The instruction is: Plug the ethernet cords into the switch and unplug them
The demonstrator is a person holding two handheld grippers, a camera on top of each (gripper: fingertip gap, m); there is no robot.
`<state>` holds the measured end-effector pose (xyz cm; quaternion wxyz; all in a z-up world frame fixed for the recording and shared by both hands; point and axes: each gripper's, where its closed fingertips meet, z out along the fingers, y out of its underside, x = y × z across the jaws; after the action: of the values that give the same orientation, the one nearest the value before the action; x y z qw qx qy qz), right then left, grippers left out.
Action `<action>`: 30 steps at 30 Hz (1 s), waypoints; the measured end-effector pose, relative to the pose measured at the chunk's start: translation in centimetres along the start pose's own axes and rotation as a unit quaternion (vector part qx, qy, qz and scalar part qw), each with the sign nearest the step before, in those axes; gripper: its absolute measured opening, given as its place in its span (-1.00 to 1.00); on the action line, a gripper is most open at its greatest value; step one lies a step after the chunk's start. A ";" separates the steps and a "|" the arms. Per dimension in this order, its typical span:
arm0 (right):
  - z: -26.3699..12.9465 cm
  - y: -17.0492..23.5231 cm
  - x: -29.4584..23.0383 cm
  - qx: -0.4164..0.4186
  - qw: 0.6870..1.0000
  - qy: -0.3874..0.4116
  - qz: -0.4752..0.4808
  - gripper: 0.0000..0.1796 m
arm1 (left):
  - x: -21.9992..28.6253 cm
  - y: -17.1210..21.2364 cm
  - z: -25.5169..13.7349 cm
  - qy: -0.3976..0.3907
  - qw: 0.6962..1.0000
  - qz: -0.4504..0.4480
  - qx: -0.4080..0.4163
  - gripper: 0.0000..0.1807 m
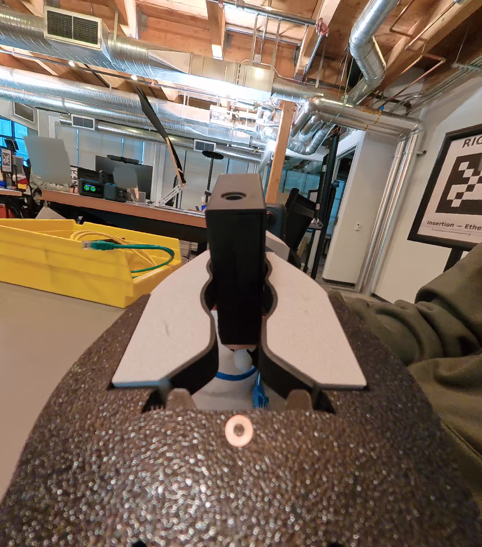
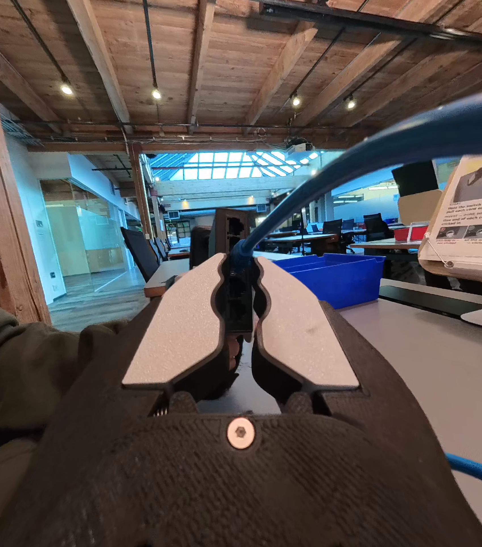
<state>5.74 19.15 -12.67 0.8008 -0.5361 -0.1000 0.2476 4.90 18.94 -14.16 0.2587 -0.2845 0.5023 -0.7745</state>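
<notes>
Switch stands upright, clamped between the pads of the left gripper to steady it, while the right gripper, its jaws pinched on the blue cord's plug, works that plug at a port facing it.

Small black box-shaped plastic network switch stands on end, port row vertical and clamped at both sides. Blue ethernet cord: plug at a middle port, cable arcing up to the right. Green ethernet cord and pale yellow ethernet cord lie unplugged.
</notes>
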 end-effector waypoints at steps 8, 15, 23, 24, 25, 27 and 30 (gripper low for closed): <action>0.2 0.5 0.3 -0.050 0.999 -0.003 0.000 -0.83 | -0.9 -0.5 -0.3 -0.005 0.997 -0.060 0.040 -0.61; 0.4 0.4 -0.4 -0.069 0.997 -0.037 0.006 -0.84 | -0.1 0.3 -0.6 0.007 1.000 0.001 -0.017 -0.62; 0.5 0.6 -0.8 -0.077 0.996 -0.048 0.022 -0.84 | 0.1 0.4 -0.9 0.012 0.999 0.020 -0.030 -0.70; 0.6 0.6 -0.8 -0.078 0.995 -0.051 0.023 -0.84 | 0.1 0.3 -1.0 0.014 0.999 0.016 -0.029 -0.69; 0.7 0.6 -0.7 -0.082 0.995 -0.047 0.023 -0.84 | 0.0 0.3 -1.0 0.014 0.999 0.012 -0.028 -0.70; 0.7 0.8 -0.4 -0.099 0.994 -0.043 0.019 -0.84 | -0.3 0.4 -1.0 0.008 1.000 -0.002 -0.023 -0.70; 0.7 0.8 0.1 -0.116 0.993 -0.034 -0.003 -0.83 | -0.7 0.4 -0.9 0.004 0.999 -0.034 -0.008 -0.70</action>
<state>5.31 20.02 -13.12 0.7299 -0.6166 -0.1568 0.2501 4.79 19.82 -14.93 0.2279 -0.3002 0.4993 -0.7801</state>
